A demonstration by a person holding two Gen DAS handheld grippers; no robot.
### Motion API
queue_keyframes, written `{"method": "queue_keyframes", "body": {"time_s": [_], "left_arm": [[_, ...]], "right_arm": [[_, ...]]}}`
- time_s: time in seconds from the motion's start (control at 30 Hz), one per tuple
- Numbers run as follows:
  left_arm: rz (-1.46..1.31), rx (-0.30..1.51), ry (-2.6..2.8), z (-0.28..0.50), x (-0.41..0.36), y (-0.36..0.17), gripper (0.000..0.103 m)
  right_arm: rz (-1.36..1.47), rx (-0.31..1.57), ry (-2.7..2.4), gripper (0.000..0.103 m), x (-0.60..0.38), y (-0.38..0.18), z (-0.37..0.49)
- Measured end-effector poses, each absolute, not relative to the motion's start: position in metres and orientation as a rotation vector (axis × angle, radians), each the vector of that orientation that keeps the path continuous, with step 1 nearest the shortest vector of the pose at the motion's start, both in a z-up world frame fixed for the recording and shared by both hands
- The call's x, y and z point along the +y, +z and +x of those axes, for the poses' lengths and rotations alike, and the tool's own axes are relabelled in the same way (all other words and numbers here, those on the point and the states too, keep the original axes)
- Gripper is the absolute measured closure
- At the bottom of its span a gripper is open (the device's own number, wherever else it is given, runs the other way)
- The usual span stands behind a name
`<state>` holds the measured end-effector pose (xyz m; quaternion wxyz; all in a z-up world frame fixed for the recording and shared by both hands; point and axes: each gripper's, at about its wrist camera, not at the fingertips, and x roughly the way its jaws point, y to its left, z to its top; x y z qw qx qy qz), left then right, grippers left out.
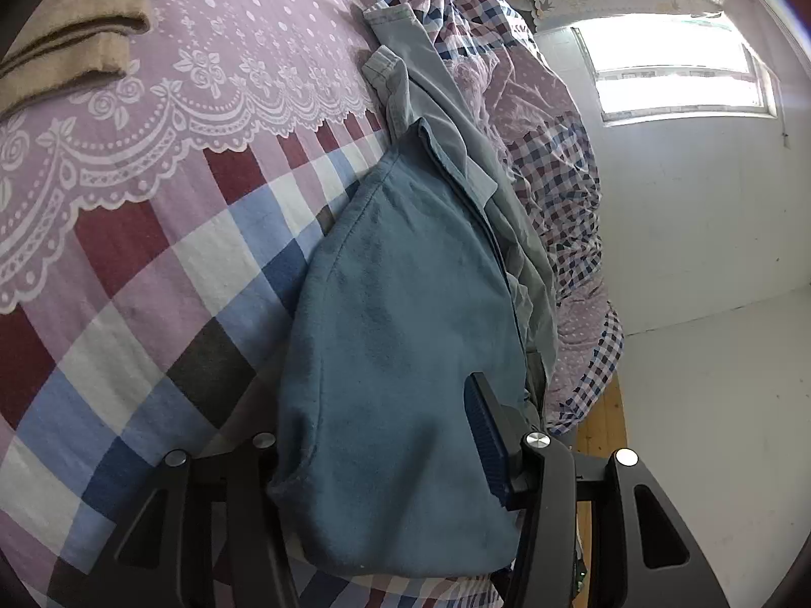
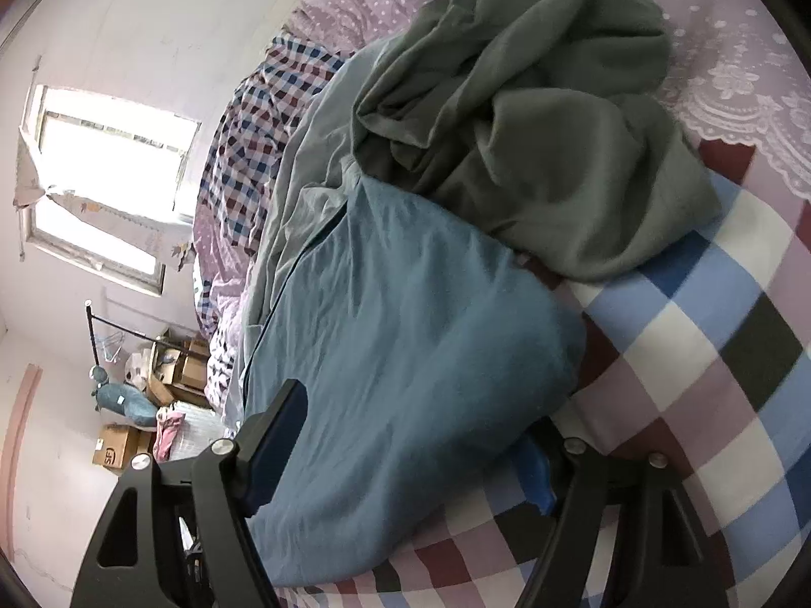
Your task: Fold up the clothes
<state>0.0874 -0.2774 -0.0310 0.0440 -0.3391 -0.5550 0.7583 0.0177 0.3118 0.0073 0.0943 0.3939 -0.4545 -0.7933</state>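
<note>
On the bed: a blue garment [image 1: 400,314] lies spread over the checked bedspread [image 1: 152,304], near the bed's edge.
Blue garment, right wrist view: the same blue garment [image 2: 405,334] runs from between the tool's fingers up towards a crumpled dark green garment [image 2: 532,126], whose lower edge rests on or just against it.
Grey-blue trousers: these trousers [image 1: 446,116] lie along the far side of the blue garment, partly tucked under its edge, with a waistband at the top.
Left tool: the left tool [image 1: 385,461] has its fingers apart, one on each side of the blue cloth; the blue-padded finger [image 1: 486,435] sits on top of the fabric, the other is hidden under the fold, so I cannot tell whether the cloth is pinched.
Right tool: the right tool [image 2: 410,451] stands wide apart; the blue garment bulges between its fingers, and both pads seem to be clear of the cloth, though the lower one is half hidden.
Folded tan cloth: a tan cloth [image 1: 66,35] sits well apart on the lilac lace-print part of the bedspread.
Room: a bright window [image 2: 111,167] and cardboard boxes [image 2: 121,448] on the floor.
</note>
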Motion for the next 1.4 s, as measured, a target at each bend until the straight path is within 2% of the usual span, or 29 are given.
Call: {"method": "queue_keyframes", "body": {"time_s": [0.17,0.33,0.47,0.53,0.6,0.8,1.23,1.33,1.37,1.4], "left_arm": [[-1.040,-1.693,2.314,0.087,-0.277,-0.031,0.049],[-1.040,-1.696,2.316,0.088,-0.277,-0.030,0.049],[-1.037,-1.699,2.310,0.088,-0.278,-0.031,0.049],[-1.036,-1.700,2.308,0.089,-0.278,-0.031,0.049],[-1.036,-1.698,2.306,0.089,-0.278,-0.031,0.049],[-1.032,-1.700,2.300,0.090,-0.280,-0.031,0.049],[-0.997,-1.746,2.258,0.088,-0.284,-0.035,0.049],[-1.021,-1.728,2.272,0.084,-0.283,-0.035,0.057],[-1.030,-1.722,2.277,0.082,-0.282,-0.035,0.067],[-1.046,-1.721,2.276,0.081,-0.282,-0.036,0.080]], "right_arm": [[1.206,-1.433,-2.378,0.025,0.316,0.009,0.040],[1.256,-1.396,-2.434,0.024,0.309,0.010,0.033],[1.277,-1.313,-2.486,0.021,0.301,0.009,0.017],[1.272,-1.306,-2.488,0.019,0.300,0.008,0.012],[1.259,-1.313,-2.480,0.014,0.300,0.007,0.009],[1.239,-1.278,-2.486,0.010,0.293,0.006,-0.005],[1.182,-1.361,-2.398,0.011,0.299,0.006,0.003],[1.190,-1.333,-2.413,0.011,0.297,0.006,0.003],[1.191,-1.323,-2.418,0.012,0.296,0.006,0.003],[1.199,-1.315,-2.425,0.019,0.296,0.005,0.003]]}}
